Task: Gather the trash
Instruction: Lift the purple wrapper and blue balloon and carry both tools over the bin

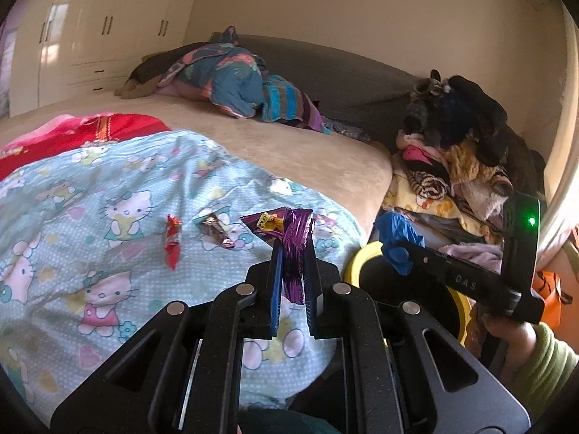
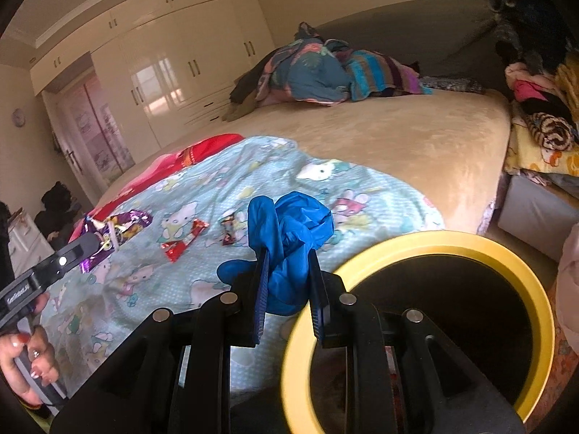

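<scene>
My left gripper is shut on a purple foil wrapper, held above the cartoon-cat blanket. My right gripper is shut on a crumpled blue glove, just left of the yellow-rimmed black bin. In the left wrist view the right gripper holds the blue glove over the yellow bin rim. A red wrapper and a brown wrapper lie on the blanket. The right wrist view shows the same red wrapper and brown wrapper.
A beige bed carries a heap of clothes at the far end. More piled clothes stand to the right of the bed beside the bin. Glossy cream wardrobes line the far wall. A hand grips the left tool.
</scene>
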`<state>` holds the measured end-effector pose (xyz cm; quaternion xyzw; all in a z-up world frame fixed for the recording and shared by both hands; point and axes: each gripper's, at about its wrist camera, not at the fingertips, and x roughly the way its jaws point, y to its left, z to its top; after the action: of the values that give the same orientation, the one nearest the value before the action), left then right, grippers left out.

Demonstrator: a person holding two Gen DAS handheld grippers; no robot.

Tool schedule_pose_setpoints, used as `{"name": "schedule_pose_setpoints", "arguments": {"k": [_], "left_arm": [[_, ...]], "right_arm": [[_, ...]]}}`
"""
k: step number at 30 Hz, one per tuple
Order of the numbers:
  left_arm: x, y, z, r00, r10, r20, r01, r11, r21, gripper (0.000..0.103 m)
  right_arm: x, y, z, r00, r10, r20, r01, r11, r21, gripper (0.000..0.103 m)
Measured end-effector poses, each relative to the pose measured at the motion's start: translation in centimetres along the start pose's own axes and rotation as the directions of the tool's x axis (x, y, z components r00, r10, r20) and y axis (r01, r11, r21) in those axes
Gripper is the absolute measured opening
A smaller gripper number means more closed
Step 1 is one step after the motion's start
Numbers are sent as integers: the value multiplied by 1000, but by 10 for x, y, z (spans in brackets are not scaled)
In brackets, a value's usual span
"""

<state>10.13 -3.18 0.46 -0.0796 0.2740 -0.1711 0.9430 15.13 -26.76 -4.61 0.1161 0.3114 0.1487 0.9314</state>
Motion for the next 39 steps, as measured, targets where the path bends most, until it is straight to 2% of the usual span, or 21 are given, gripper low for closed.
{"name": "schedule_pose_setpoints", "arguments": {"k": [19,39], "left_arm": [[16,-48,-15,995,-77,-58,82,993,91,7],[31,-85,-34,981,-145,-131,164,974,153,7]], "right_arm": [[-20,-52,-4,995,-99,2,99,991,87,19],[-24,-77,-12,987,-155,-38,158,981,113,19]]}}
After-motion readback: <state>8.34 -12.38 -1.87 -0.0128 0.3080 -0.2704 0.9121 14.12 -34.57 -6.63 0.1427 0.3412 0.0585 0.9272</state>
